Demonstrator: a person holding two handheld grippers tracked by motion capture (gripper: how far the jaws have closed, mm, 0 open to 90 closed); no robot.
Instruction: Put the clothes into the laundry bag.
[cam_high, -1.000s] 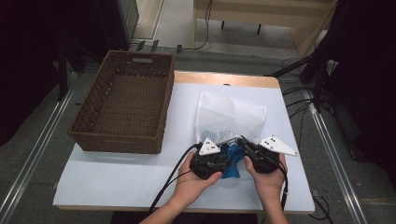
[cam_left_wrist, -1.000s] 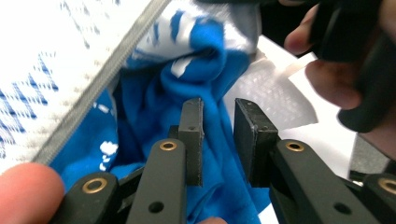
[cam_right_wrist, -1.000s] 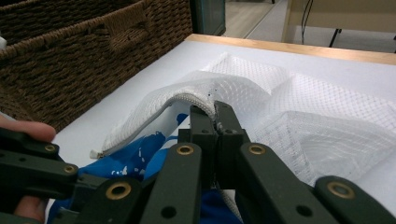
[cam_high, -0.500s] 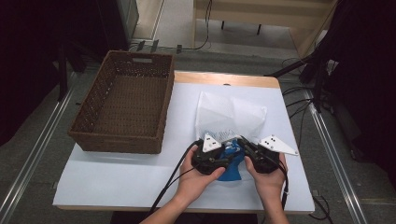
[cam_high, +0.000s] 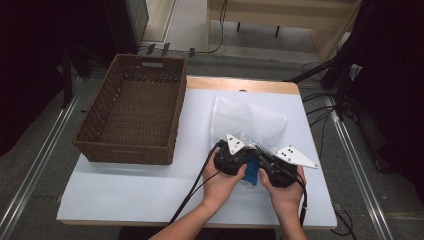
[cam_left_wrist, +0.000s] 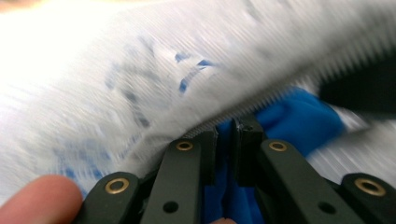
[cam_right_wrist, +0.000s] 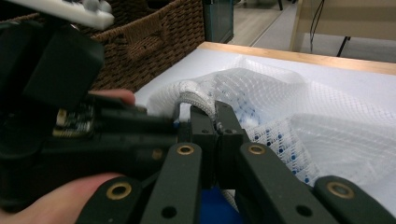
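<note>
Left gripper (cam_high: 239, 152) shifted forward | mesh bag (cam_high: 247, 120) holds blue item (cam_left_wrist: 299, 119)

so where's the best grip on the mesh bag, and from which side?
On the zipper edge at the near end of the mesh bag, coming from the person's side. That stiff hem stands up off the table while the rest lies flat and limp. Both the left gripper and right gripper already pinch there.
</note>
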